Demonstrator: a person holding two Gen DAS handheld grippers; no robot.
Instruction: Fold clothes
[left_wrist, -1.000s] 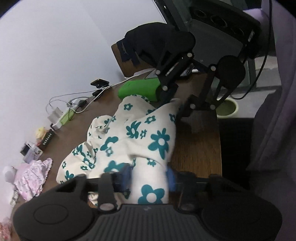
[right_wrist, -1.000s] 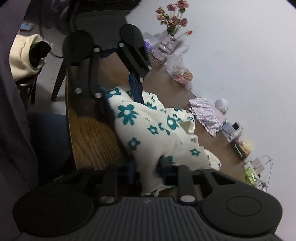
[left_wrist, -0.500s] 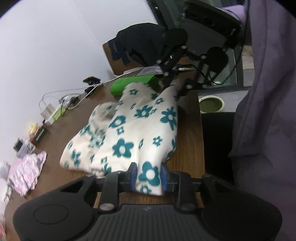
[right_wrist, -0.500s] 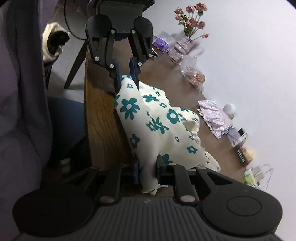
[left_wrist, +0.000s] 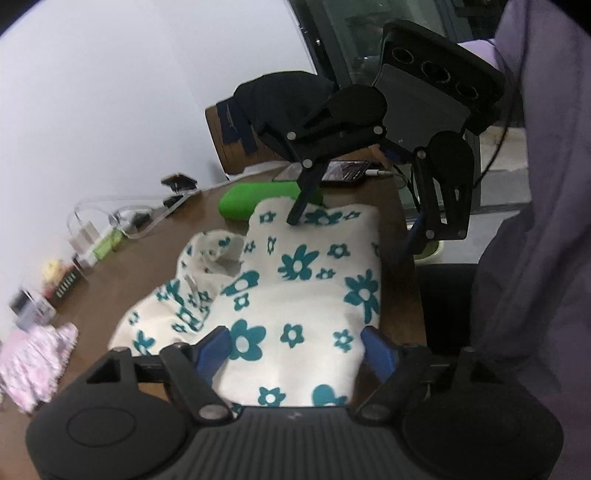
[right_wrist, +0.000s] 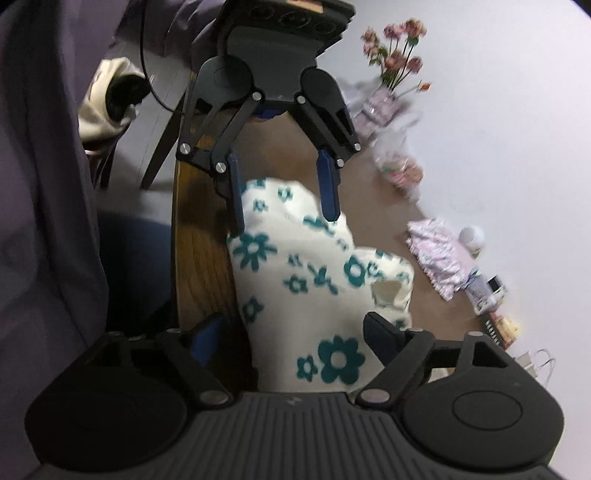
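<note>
A cream garment with teal flowers lies folded on the brown table, along the edge nearest the person. My left gripper straddles one end of it; its jaws are opening, and the blue pads stand clear of the cloth on either side. My right gripper straddles the opposite end; its jaws are opening too, pads off the fabric. Each gripper shows in the other's view: the right gripper and the left gripper, both spread wide above the garment.
A green pouch and a phone lie past the garment. Cables and chargers, a pink cloth, a plastic bag and a flower vase line the wall side. A chair with dark clothing stands behind. The person's purple sleeve is close.
Both grippers were shut on the garment's ends; now both have spread wide and let go. The garment has settled flat on the table. The left gripper has shifted slightly.
</note>
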